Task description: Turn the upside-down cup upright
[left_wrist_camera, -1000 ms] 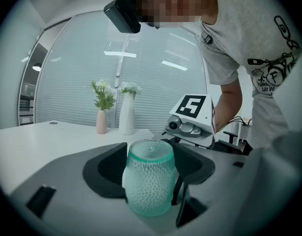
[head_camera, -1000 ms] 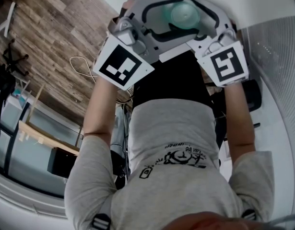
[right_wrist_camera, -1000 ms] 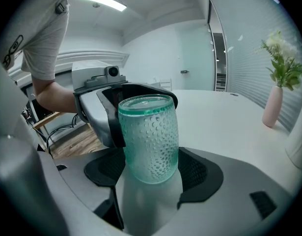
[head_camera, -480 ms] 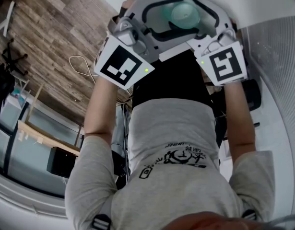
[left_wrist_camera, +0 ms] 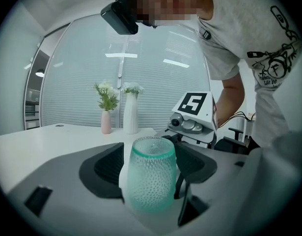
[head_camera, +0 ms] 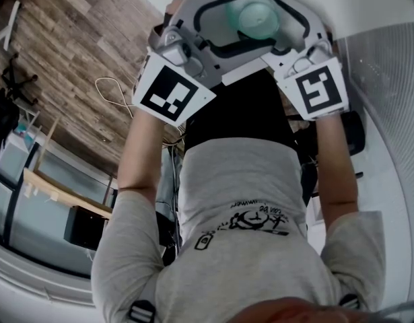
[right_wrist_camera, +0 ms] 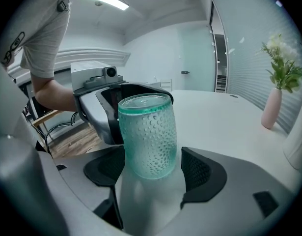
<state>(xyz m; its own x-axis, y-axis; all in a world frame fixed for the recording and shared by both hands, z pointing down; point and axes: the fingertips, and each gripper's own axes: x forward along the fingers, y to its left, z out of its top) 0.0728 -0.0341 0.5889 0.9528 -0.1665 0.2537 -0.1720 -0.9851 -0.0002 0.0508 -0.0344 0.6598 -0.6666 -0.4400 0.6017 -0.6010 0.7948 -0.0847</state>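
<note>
Left tool (left_wrist_camera: 151, 167): the jaws have just been opening and stand wide, with the pads clear of the cup (head_camera: 258, 19) between them. Right tool (right_wrist_camera: 153, 173): the jaws are wide around the same cup, and a gap shows at one pad. The cup stands on the white bench (right_wrist_camera: 229, 117), enclosed from both sides. In the head view the tools cover its lower wall. Which end faces up cannot be told. The left forearm (head_camera: 136, 153) and right forearm (head_camera: 334, 160) reach forward, and the tools face each other.

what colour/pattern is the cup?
The cup is translucent teal-green glass, dimpled all over. It shows best in the right gripper view.
</note>
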